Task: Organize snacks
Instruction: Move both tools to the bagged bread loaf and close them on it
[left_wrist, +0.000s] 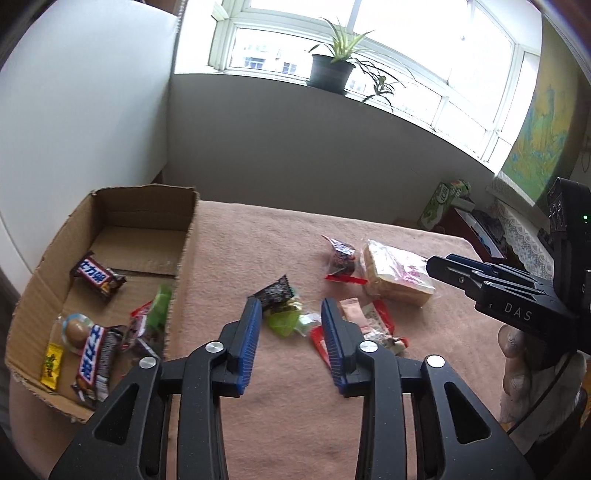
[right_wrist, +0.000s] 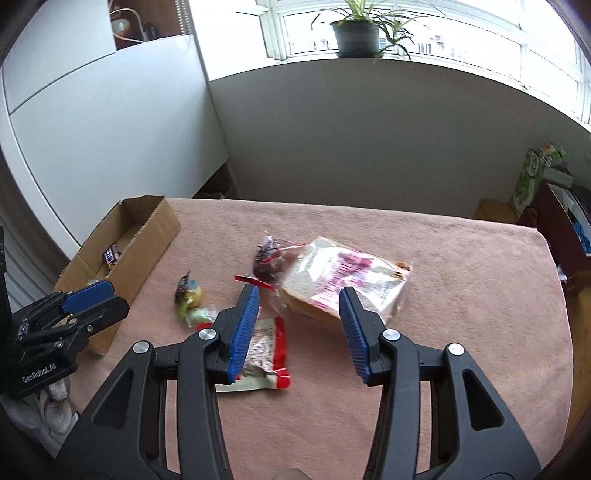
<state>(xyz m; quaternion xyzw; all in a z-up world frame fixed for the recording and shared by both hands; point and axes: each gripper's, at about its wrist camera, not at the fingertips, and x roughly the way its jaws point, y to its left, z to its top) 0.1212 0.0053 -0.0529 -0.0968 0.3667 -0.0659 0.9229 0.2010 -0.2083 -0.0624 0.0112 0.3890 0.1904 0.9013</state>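
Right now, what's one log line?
left tongs: open | right tongs: open | brown cardboard box: some snacks | clear-wrapped sliced bread: on table

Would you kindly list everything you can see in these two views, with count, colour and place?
cardboard box: one, brown, open, at the table's left edge
snack bars: two, dark wrappers with white lettering, in the box
small snacks in the box: several, yellow, green, red, near end
bagged bread: one, clear bag with pink print, mid-table
small wrapped snacks: a few, dark, green and yellow, on the cloth beside the box
red-edged packet: one, red and white, nearest the right claw
table cloth: one, pinkish-tan
potted plant: one, green in a dark pot, windowsill
left claw: black, blue pads, open, empty
right claw: black, blue pads, open, empty
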